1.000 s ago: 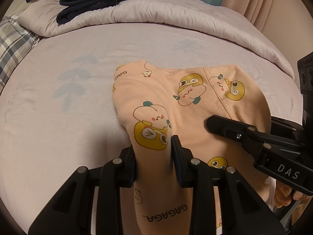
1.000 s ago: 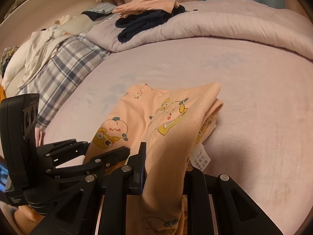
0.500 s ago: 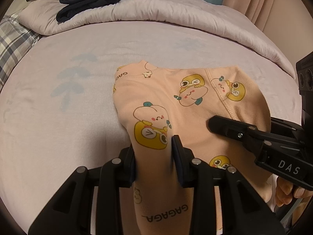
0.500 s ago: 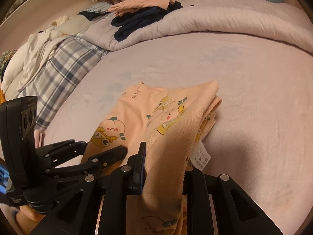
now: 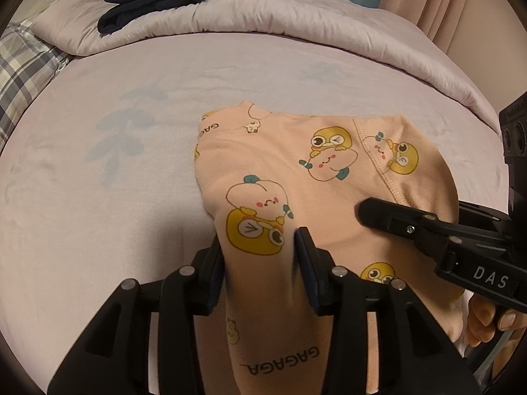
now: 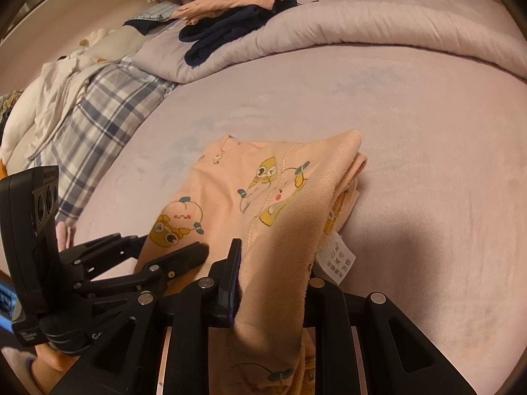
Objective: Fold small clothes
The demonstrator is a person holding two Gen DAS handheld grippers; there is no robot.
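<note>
While both the left gripper [image 5: 260, 247] and right gripper [image 6: 273, 263] pinch raised near edges of the peach cartoon-print cotton garment [image 5: 296, 171] mid-bed [image 5: 98, 197], jaws closed on cloth: carry both edges forward level, lay corners squarely together.

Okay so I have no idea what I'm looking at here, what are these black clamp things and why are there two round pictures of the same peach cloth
Those black clamps are hand-held grippers, one in each of a person's hands; no robot is involved. Each carries a wide-angle camera looking along its two fingers, hence two round pictures.

One picture is from the left gripper, with the right one reaching in at the side. The other is from the right gripper, with the left one visible beside it.

Both are shut on a peach garment printed with cartoon characters, lifting its near edge while the far part rests on a pale bed sheet. A white care tag hangs from it.

Behind lie a rolled duvet with dark clothes on it, and a plaid cloth.
</note>
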